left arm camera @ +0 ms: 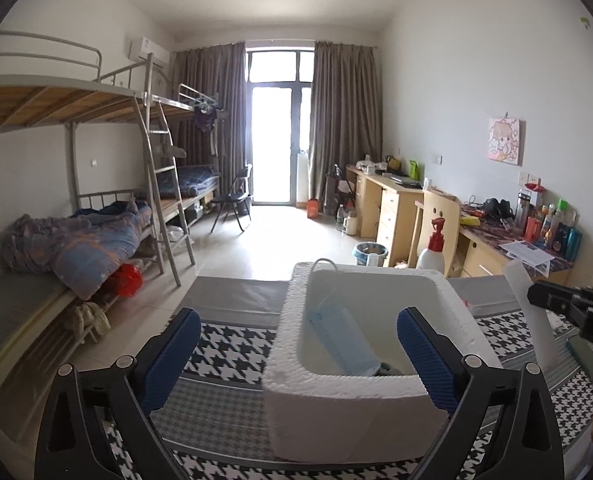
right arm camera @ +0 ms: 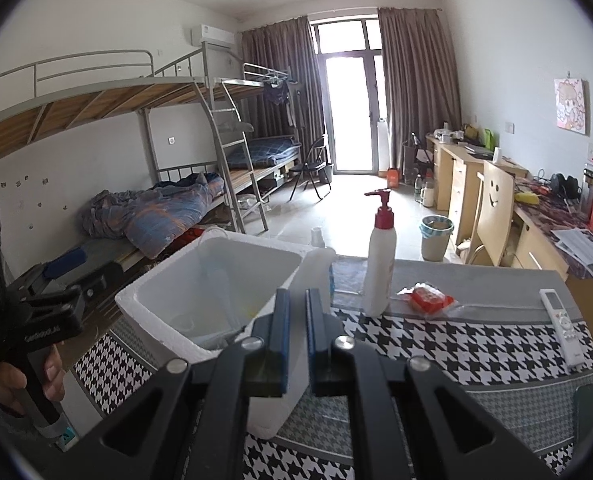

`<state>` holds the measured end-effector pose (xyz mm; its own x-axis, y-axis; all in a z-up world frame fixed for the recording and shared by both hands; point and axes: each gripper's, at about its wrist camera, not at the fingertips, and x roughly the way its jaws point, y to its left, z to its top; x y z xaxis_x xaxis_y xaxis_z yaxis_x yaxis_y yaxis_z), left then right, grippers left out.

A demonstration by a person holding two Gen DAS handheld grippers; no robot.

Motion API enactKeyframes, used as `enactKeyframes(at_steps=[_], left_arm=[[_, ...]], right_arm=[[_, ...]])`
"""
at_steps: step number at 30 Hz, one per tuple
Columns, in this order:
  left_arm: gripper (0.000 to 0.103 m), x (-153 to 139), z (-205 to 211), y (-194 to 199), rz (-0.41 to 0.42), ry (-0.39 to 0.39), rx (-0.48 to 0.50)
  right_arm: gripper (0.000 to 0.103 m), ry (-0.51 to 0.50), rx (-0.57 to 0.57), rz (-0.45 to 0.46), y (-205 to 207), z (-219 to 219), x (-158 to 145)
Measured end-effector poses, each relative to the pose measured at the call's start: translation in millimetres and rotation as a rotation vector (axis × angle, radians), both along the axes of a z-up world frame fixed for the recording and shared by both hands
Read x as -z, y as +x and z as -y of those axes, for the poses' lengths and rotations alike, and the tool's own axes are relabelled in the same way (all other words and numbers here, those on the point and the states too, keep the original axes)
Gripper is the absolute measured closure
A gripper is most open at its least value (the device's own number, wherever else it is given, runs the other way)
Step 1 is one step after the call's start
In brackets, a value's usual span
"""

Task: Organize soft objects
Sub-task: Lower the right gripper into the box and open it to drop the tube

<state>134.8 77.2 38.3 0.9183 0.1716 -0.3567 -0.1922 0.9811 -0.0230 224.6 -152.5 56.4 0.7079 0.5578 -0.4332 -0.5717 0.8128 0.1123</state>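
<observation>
On the bed's houndstooth cover — left wrist view: a white foam box [left arm camera: 360, 360] sits straight ahead.
Left gripper [left arm camera: 300, 360]: jaws spread wide, nothing between the blue pads; the near right pad overlaps the box wall in the picture, and contact cannot be told.
Inside the box: a pale blue soft packet [left arm camera: 338, 338] leans against the inner wall, with something grey beside it at the bottom.
Right gripper, seen from the left: at the right edge, pinching a white strip [left arm camera: 530, 312] that stands upright near the box.
Right wrist view — right gripper [right arm camera: 297, 340]: pads nearly together; what they hold is hard to make out here.
Only in this view: a pump bottle [right arm camera: 380, 256], a red packet [right arm camera: 430, 299] and a white remote [right arm camera: 560, 326] on the cover.
Progress: at least one soft item looks stowed; the strip and likely the red packet remain.
</observation>
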Motion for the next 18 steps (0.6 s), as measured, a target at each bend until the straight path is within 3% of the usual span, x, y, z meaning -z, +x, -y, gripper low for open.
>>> enactKeyframes(at_steps=[18], left_arm=[[0.001,5.0,-13.6,-16.9,0.004,0.015,-0.036]], right_arm=[[0.093,-0.018,-0.051,0.005,2.1,-29.5,-3.3]])
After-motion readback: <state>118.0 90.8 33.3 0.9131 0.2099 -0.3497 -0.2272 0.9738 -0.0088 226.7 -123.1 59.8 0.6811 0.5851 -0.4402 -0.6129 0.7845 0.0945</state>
